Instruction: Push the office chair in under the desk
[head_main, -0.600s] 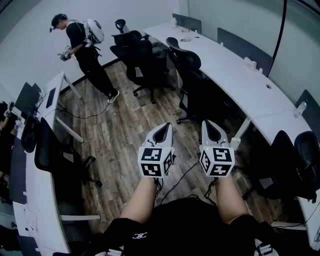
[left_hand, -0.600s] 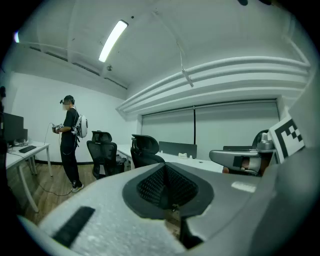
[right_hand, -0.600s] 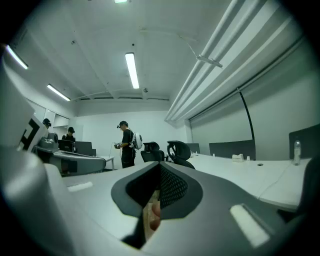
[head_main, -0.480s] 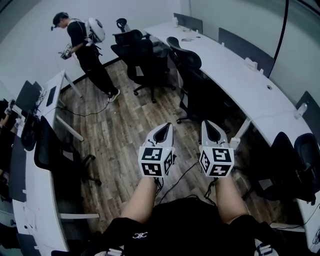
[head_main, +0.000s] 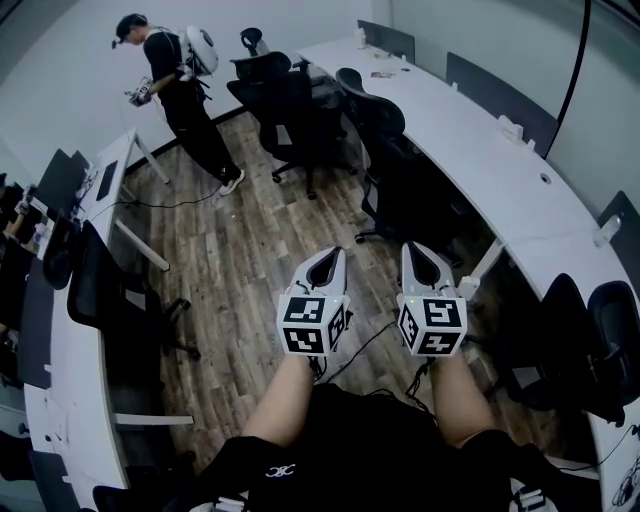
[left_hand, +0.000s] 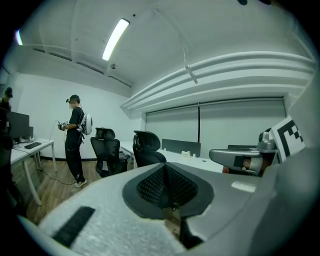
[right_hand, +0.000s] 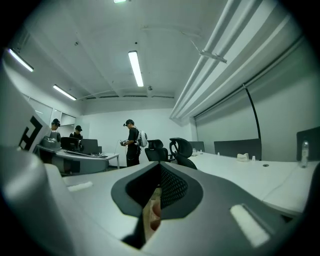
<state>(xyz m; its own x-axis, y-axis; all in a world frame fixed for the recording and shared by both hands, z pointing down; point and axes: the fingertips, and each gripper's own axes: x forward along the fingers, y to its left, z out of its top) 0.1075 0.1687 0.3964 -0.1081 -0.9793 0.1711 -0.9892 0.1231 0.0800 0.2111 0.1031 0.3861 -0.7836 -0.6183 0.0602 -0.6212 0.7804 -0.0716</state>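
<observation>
A black office chair (head_main: 385, 150) stands out from the long white curved desk (head_main: 480, 160) on the right, its back toward me. It also shows in the left gripper view as the chair (left_hand: 148, 149) and in the right gripper view as the chair (right_hand: 182, 151). My left gripper (head_main: 327, 257) and right gripper (head_main: 416, 251) are held side by side in front of my body, well short of the chair. Both are shut with nothing between the jaws. The left gripper (left_hand: 165, 186) and right gripper (right_hand: 158, 189) point into the room.
More black chairs (head_main: 275, 100) cluster at the desk's far end. A person (head_main: 185, 95) in black with a white backpack stands at the back left. A second white desk (head_main: 70, 370) with a chair (head_main: 100, 295) runs along the left. A cable (head_main: 365, 345) lies on the wooden floor.
The head view has shifted a little, so the room sits slightly higher and further right in the picture. Both grippers keep their place and stay shut.
</observation>
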